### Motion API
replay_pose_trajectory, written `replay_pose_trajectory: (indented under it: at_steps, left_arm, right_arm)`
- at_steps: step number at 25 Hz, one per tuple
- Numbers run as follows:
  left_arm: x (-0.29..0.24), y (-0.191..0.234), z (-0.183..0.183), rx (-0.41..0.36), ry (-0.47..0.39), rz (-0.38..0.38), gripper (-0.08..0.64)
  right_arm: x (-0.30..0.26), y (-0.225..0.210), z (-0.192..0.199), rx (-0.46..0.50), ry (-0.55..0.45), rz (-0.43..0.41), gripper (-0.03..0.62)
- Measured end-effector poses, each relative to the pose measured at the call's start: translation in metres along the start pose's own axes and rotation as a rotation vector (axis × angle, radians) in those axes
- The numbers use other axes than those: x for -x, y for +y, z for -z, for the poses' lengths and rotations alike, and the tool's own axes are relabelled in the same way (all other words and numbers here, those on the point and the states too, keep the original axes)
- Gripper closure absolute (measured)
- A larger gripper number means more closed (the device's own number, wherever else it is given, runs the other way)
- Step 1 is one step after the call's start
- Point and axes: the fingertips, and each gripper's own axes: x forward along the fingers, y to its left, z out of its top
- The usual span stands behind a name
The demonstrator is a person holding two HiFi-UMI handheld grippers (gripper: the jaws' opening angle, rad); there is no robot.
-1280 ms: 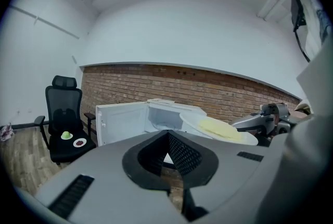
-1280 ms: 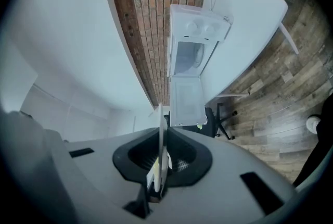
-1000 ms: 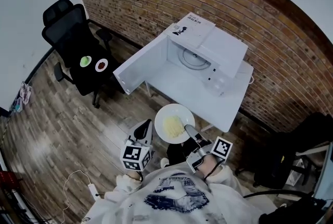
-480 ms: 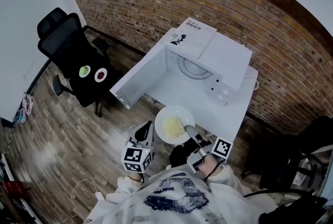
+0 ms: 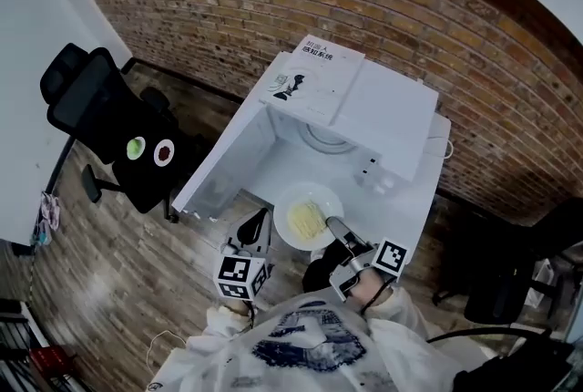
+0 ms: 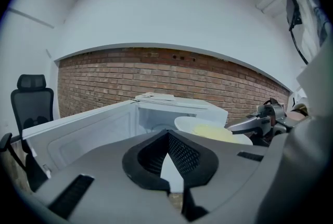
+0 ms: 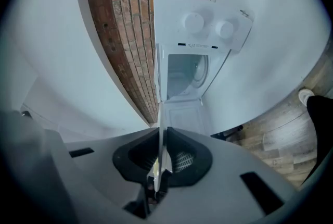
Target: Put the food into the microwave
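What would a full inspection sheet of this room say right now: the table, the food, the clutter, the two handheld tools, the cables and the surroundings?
Surface: white table bearing the microwave, its door open.
Job's things: plate of yellow food held just in front of the open microwave, not yet inside.
Clutter: book on the microwave's top; green dish and reddish dish on the office chair.
Tools: right tool shut on the plate's rim; left tool beside the plate, jaws slightly apart, nothing between them.
Cables: white cable lying on the wood floor.
Surroundings: brick wall behind the table; office chair off to the left.
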Motion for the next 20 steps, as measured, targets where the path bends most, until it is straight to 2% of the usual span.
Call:
replay_pose_trajectory:
  at_steps: [9, 15, 20]
  left_arm:
    - [-0.082, 0.001, -0.016, -0.019, 0.038, 0.04, 0.552]
    - [-0.113, 0.008, -0.031, -0.042, 0.038, 0.025, 0.552]
    - [-0.129, 0.006, -0.034, -0.06, 0.056, 0.068, 0.552]
  right_arm:
    - [-0.028, -0.011, -0.062, -0.026, -0.035, 0.016, 0.557]
    - [-0.041, -0.016, -0.084, -0.041, -0.033, 0.028, 0.557]
    - [-0.047, -0.02, -0.091, -0.063, -0.064, 0.032, 0.557]
